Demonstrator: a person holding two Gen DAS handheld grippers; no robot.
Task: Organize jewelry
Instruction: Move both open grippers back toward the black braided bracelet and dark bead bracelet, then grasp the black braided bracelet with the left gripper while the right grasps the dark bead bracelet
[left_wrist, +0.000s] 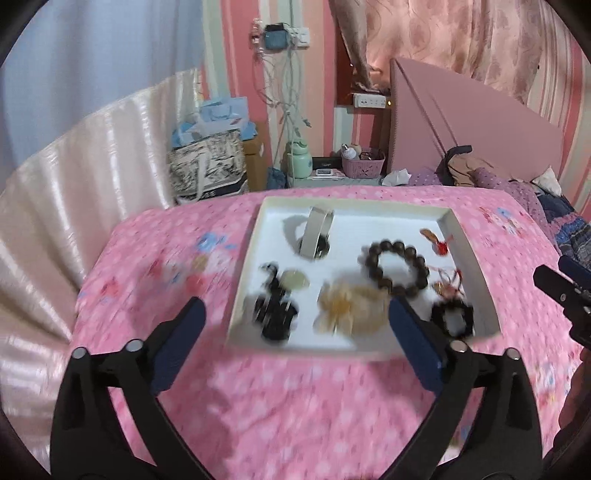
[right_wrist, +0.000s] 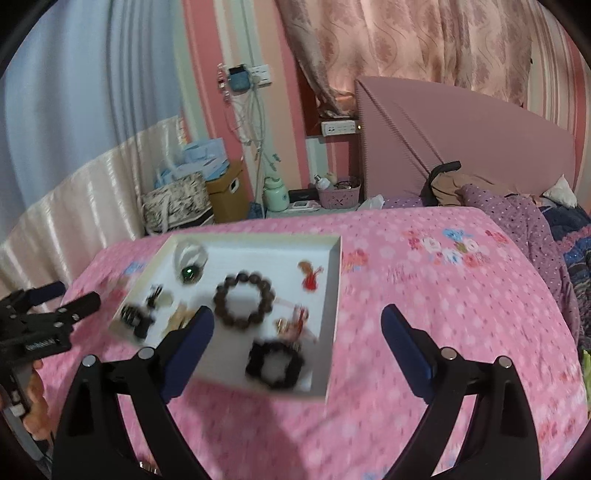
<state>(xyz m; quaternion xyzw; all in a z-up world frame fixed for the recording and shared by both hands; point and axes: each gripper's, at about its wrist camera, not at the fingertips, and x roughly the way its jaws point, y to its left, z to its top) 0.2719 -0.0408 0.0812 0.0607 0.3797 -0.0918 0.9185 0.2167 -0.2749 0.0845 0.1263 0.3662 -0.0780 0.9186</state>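
A white tray lies on the pink bedspread and holds the jewelry. In it are a brown bead bracelet, a black bead bracelet, a black pendant, a yellow flower piece, a silver bangle and red charms. My left gripper is open and empty above the tray's near edge. My right gripper is open and empty over the tray's right side, near the black bracelet and the brown bracelet.
The pink floral bedspread covers the surface. Purple bedding and clothes lie at the far right by the pink headboard. A bedside table with a green bottle and pink basket stands behind. A cream curtain hangs left.
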